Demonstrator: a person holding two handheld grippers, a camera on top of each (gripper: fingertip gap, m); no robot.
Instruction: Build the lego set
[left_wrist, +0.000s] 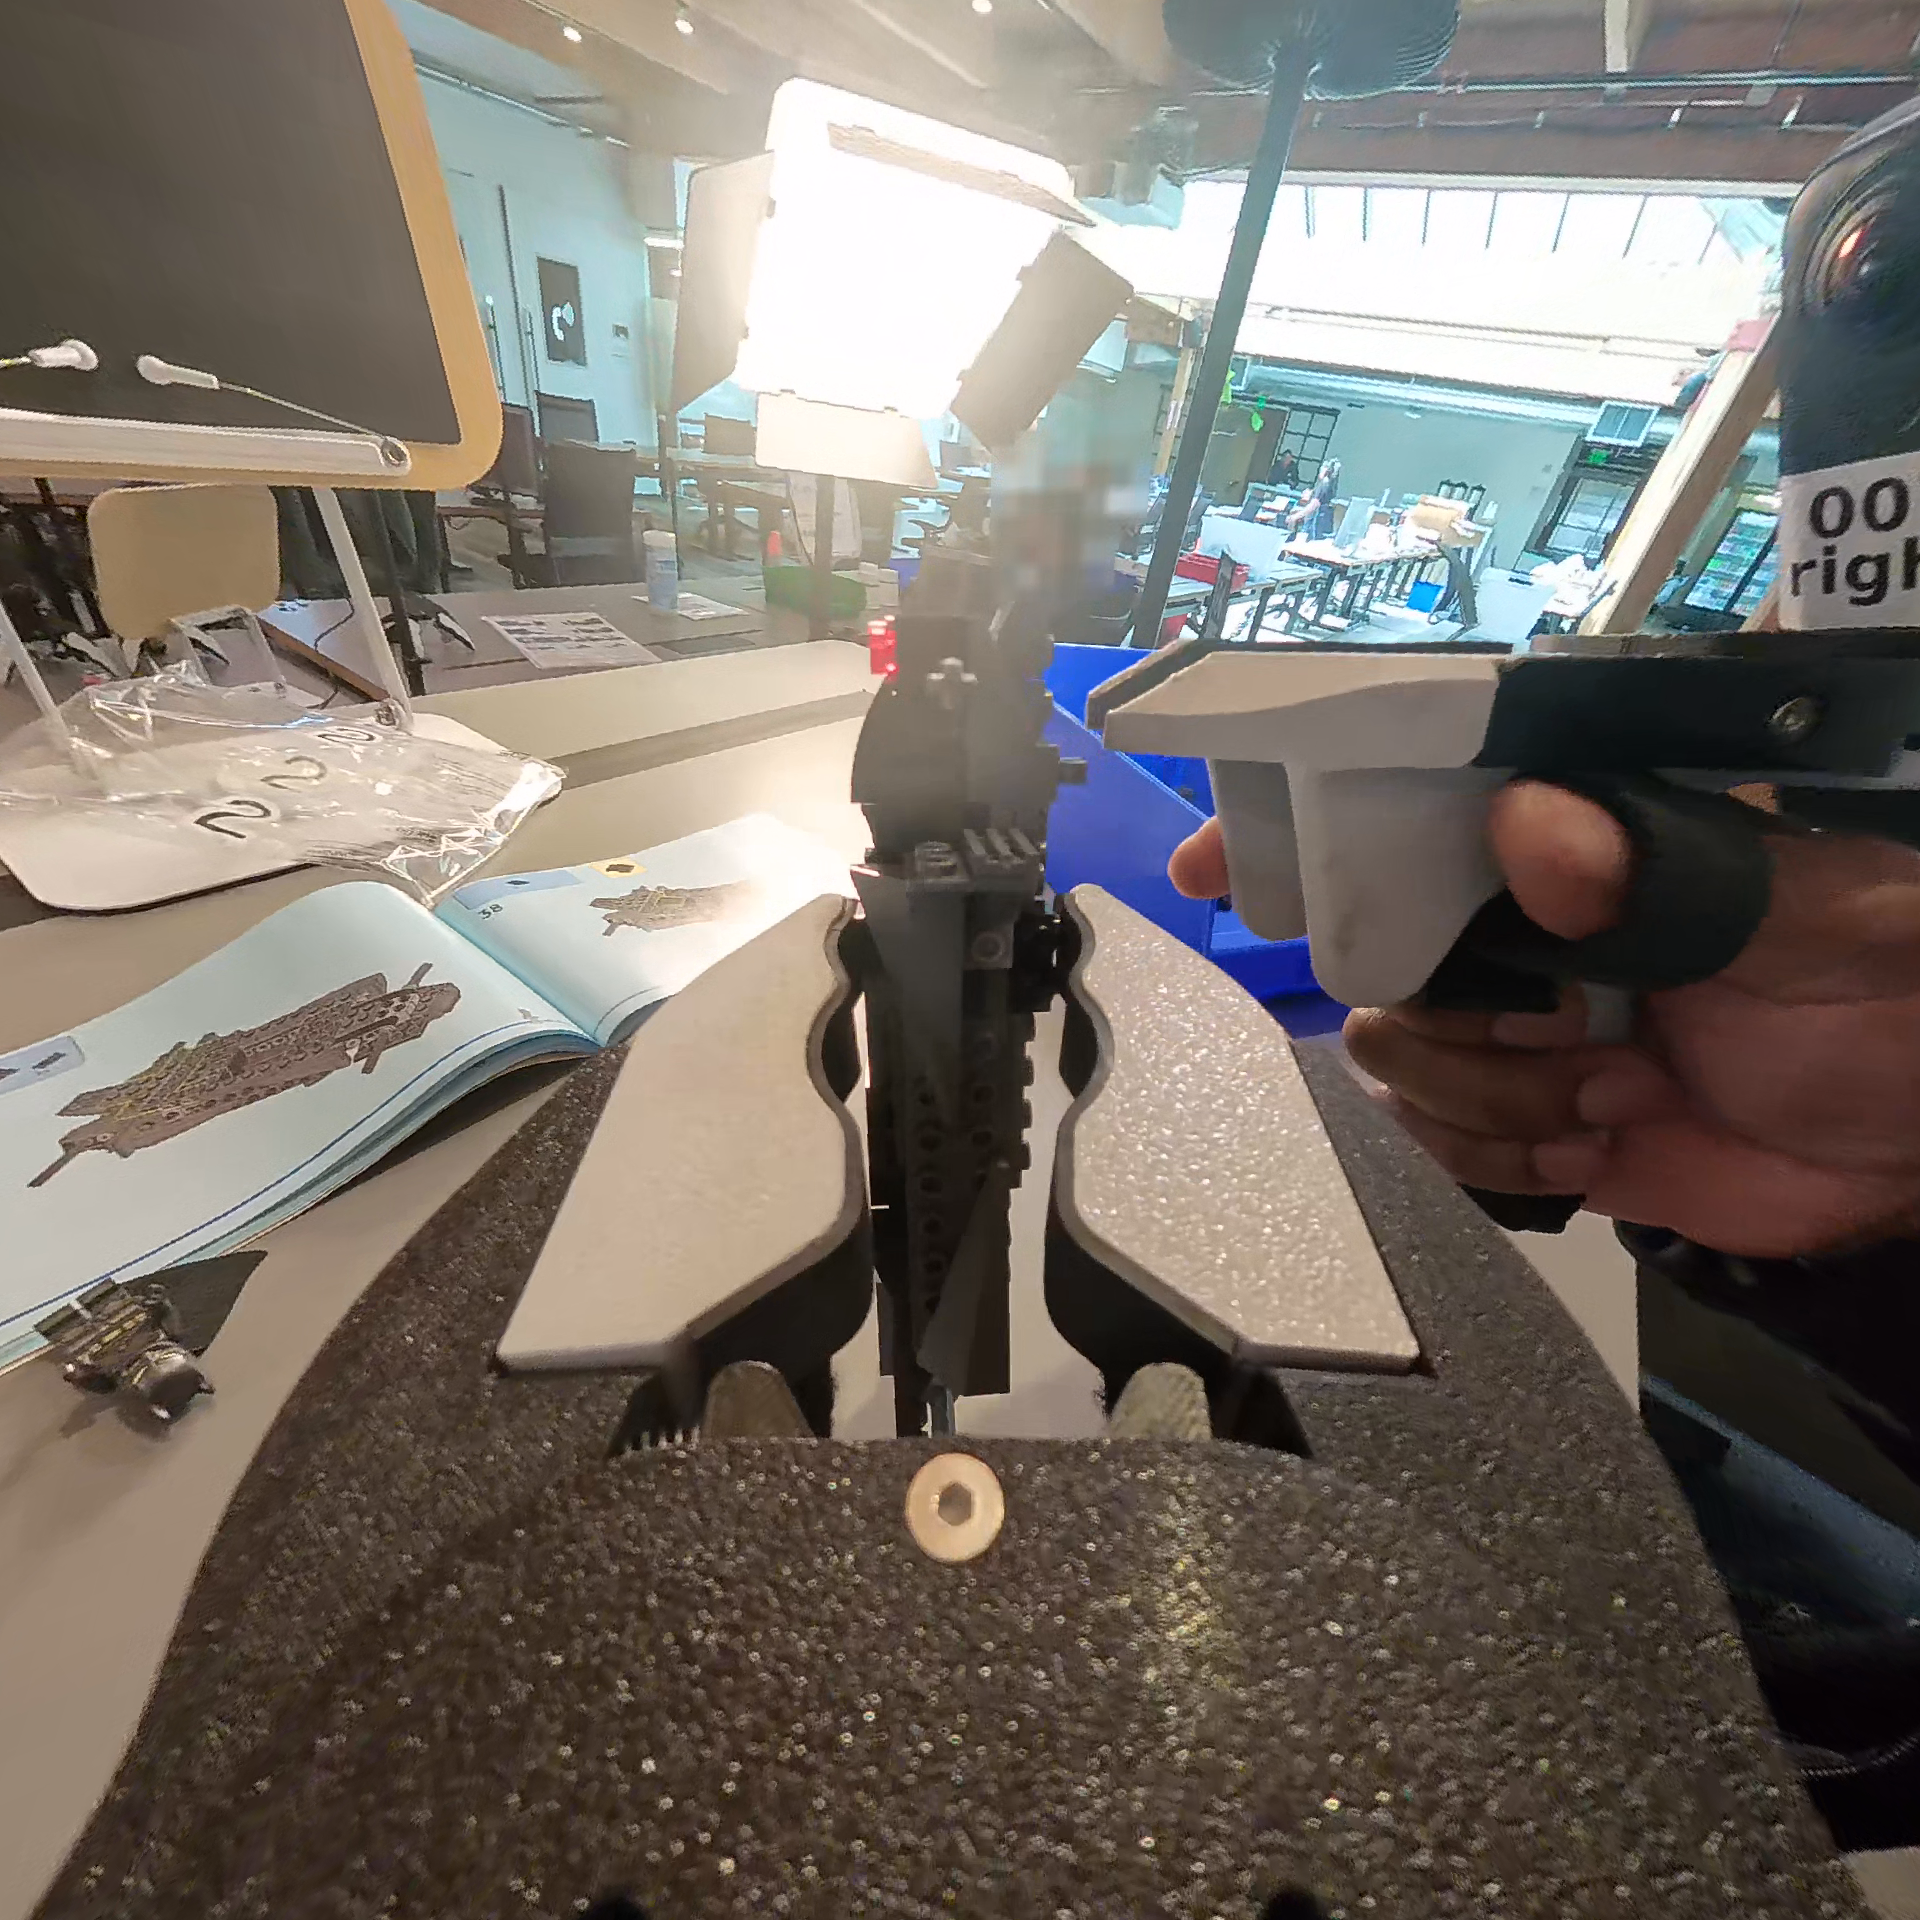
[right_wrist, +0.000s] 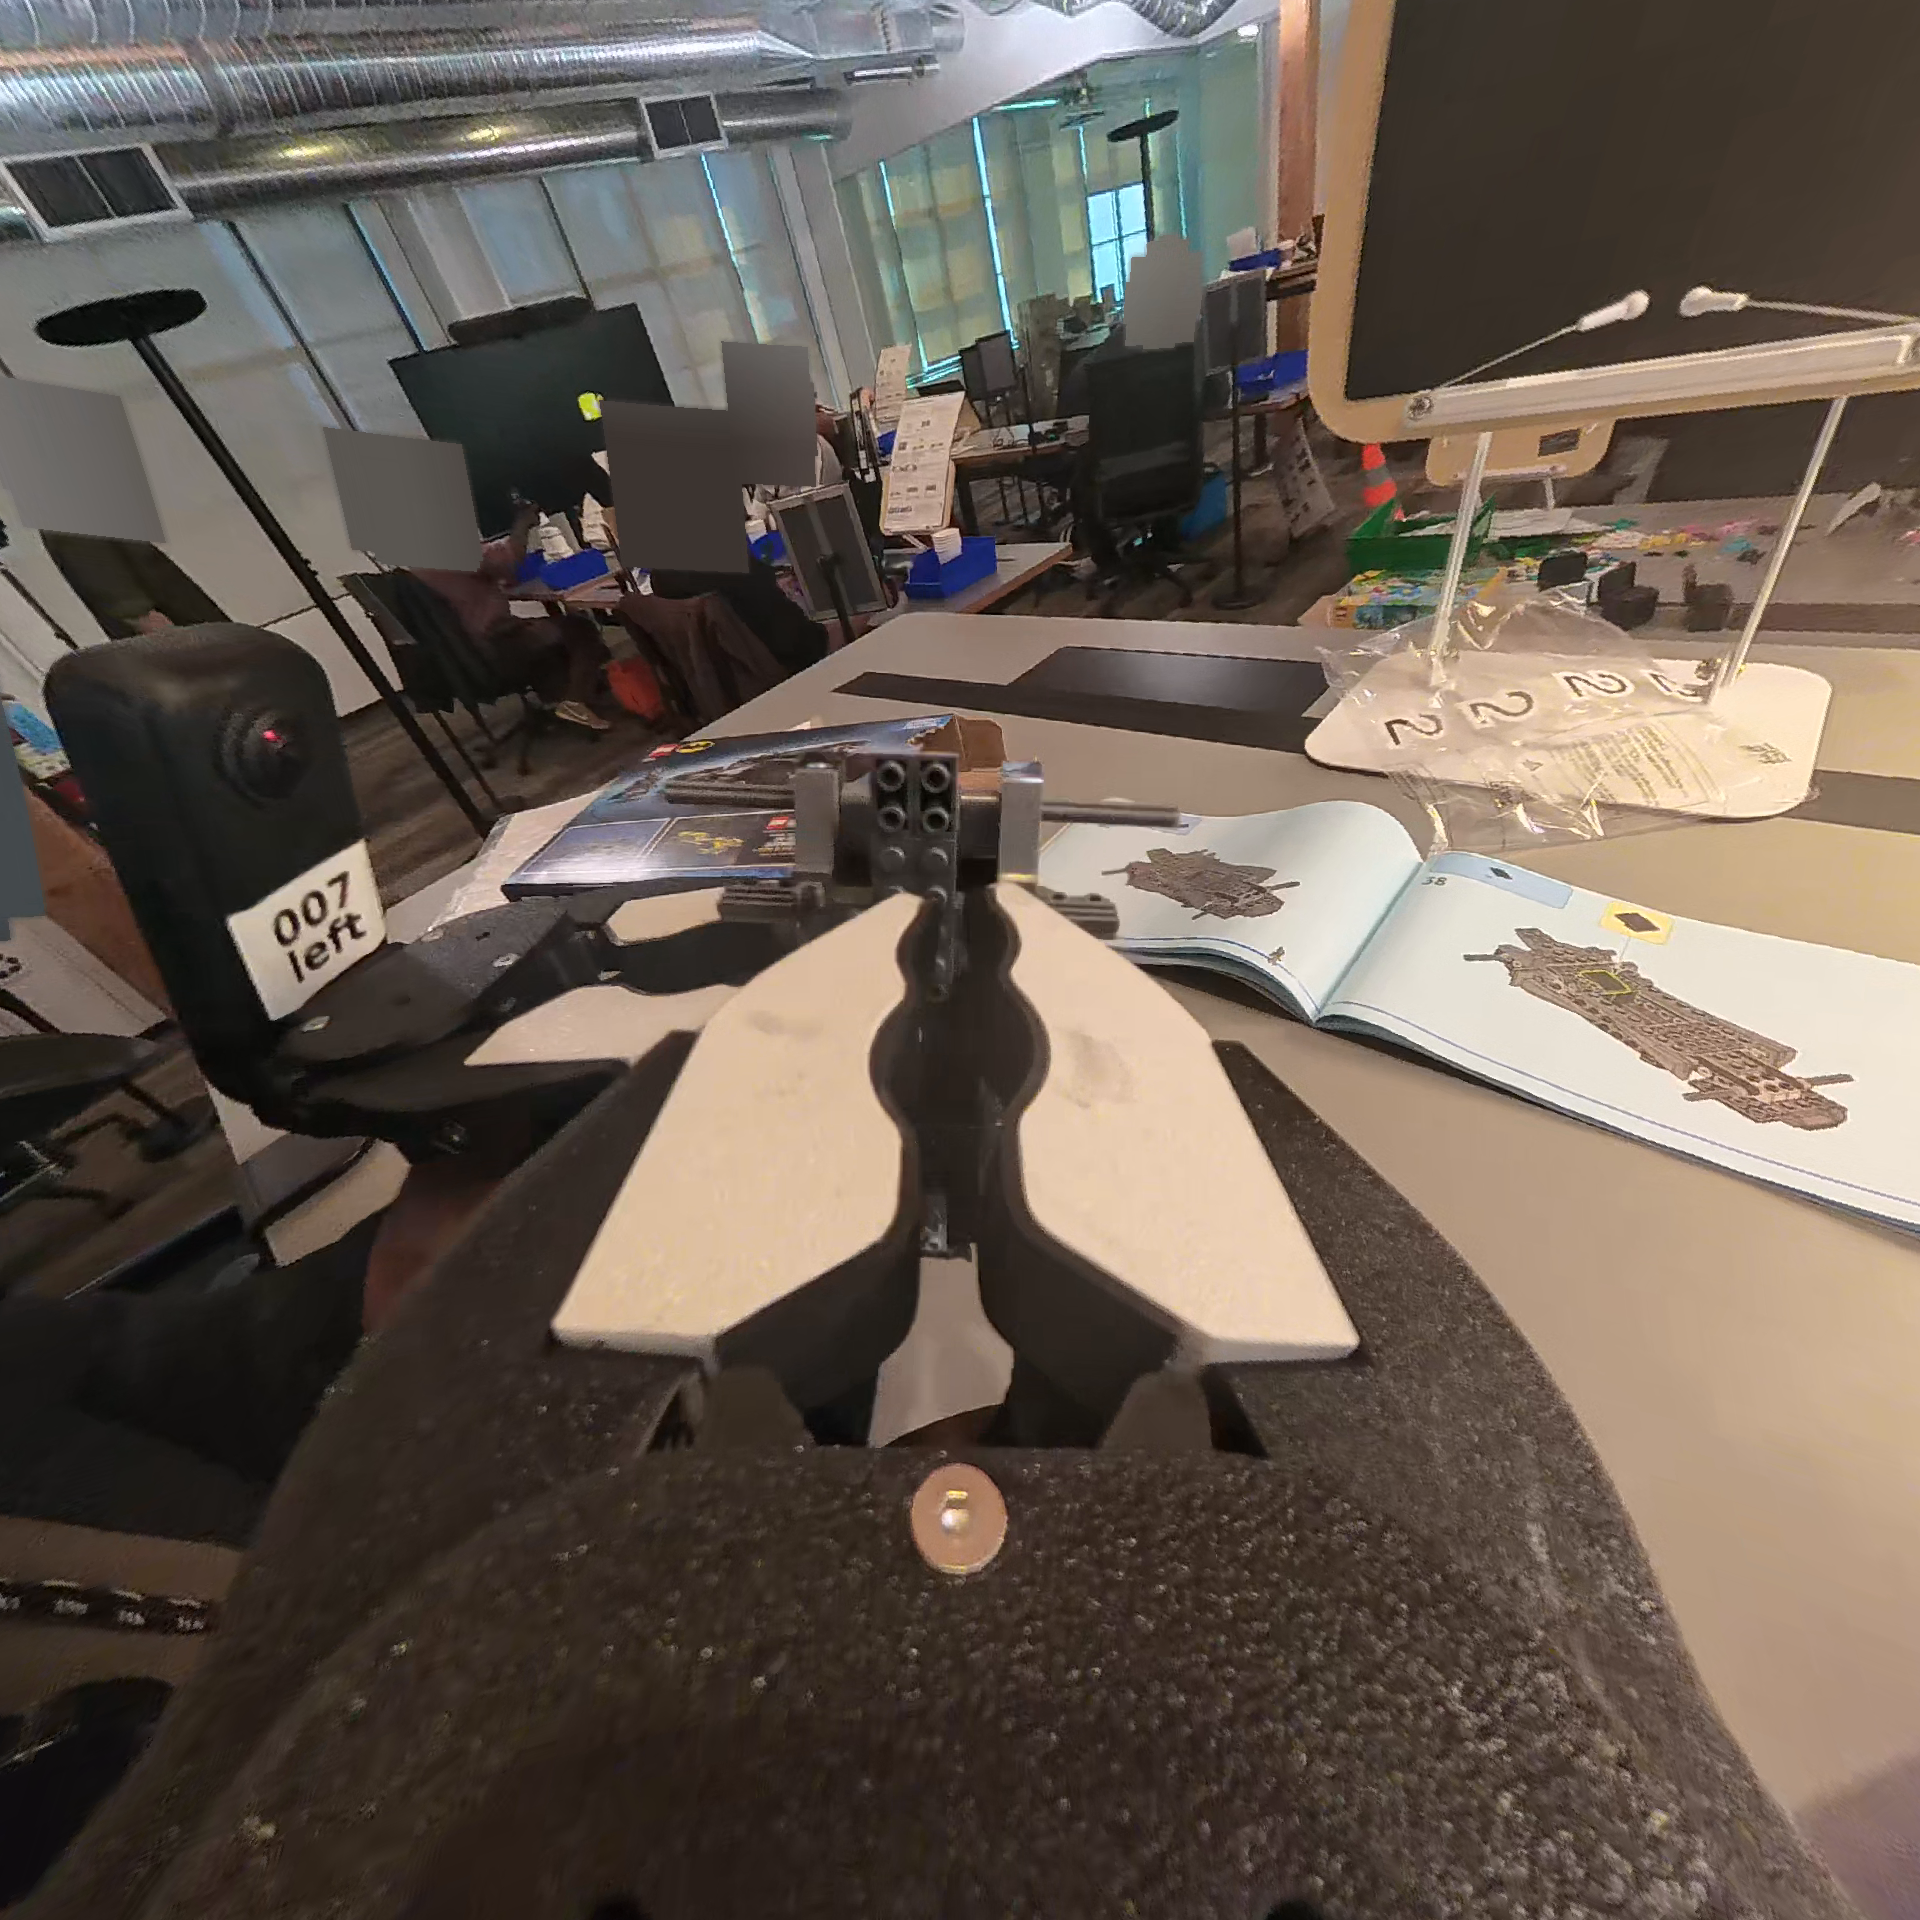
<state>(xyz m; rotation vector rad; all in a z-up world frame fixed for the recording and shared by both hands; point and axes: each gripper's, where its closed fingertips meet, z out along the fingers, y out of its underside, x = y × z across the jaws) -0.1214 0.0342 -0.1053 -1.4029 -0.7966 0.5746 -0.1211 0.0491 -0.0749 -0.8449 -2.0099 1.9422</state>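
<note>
- Brick model (left_wrist: 951, 935): dark grey and black studded plastic build, long and narrow. Left wrist view: it sits clamped in the left tool (left_wrist: 958, 914), both textured grey pads pressed on its flanks. Long axis runs straight ahead along the fingers and tilts up, far end above the counter (left_wrist: 665, 727).
- Same view: right tool (left_wrist: 1101, 707) comes in level from the right, fingers pointing left, tips just beside the model's upper part. A hand (left_wrist: 1662, 1039) grips its pale trigger handle, index finger wrapped round the front. From here can't tell whether its tips touch the model.
- Behind the model: blue bin (left_wrist: 1132, 831). Left of it: open booklet (left_wrist: 312, 1018) with pale blue pages, crinkled clear bag (left_wrist: 260, 769), small dark brick sub-assembly (left_wrist: 135, 1361).
- Right wrist view: right tool (right_wrist: 954, 914) nearly clenched, pads gripping a thin dark grey studded strip of the model (right_wrist: 914, 821), which stands on edge between them. The model's end faces the camera, thin axle sticking out right.
- Left tool (right_wrist: 623, 935) lies low at left, reaching in toward the model. Flat printed box (right_wrist: 665, 821) behind, booklet (right_wrist: 1455, 966) to the right.
</note>
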